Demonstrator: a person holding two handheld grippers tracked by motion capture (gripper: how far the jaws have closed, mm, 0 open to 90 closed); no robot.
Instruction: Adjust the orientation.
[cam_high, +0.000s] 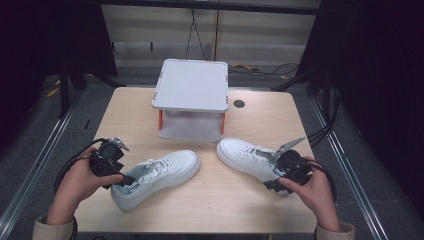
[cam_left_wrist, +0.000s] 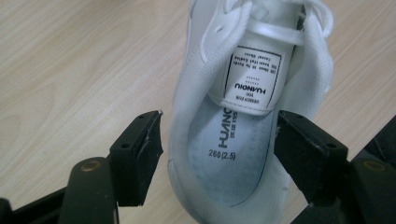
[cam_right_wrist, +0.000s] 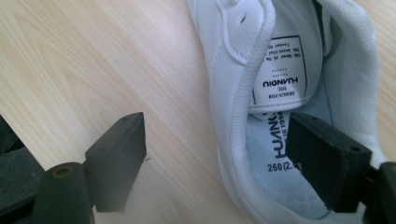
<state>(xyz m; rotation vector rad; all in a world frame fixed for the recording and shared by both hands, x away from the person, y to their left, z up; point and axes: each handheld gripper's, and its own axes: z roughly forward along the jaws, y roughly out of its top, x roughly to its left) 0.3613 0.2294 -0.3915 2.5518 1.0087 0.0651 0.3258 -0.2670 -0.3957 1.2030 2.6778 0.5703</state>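
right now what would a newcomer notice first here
Two white lace-up sneakers lie on the light wooden table, the left sneaker and the right sneaker. Each open gripper straddles a heel collar, left gripper and right gripper. Behind them stands a small white stand with orange legs.

Two white shoes lie on the light wooden desk. The left shoe sits in the lower middle of the frame, its toe pointing to the upper right. The right shoe sits right of centre, its toe pointing to the upper left. The left claw is at the left shoe's heel opening. The right claw is at the right shoe's heel. A small white stand with orange legs is at the upper middle.
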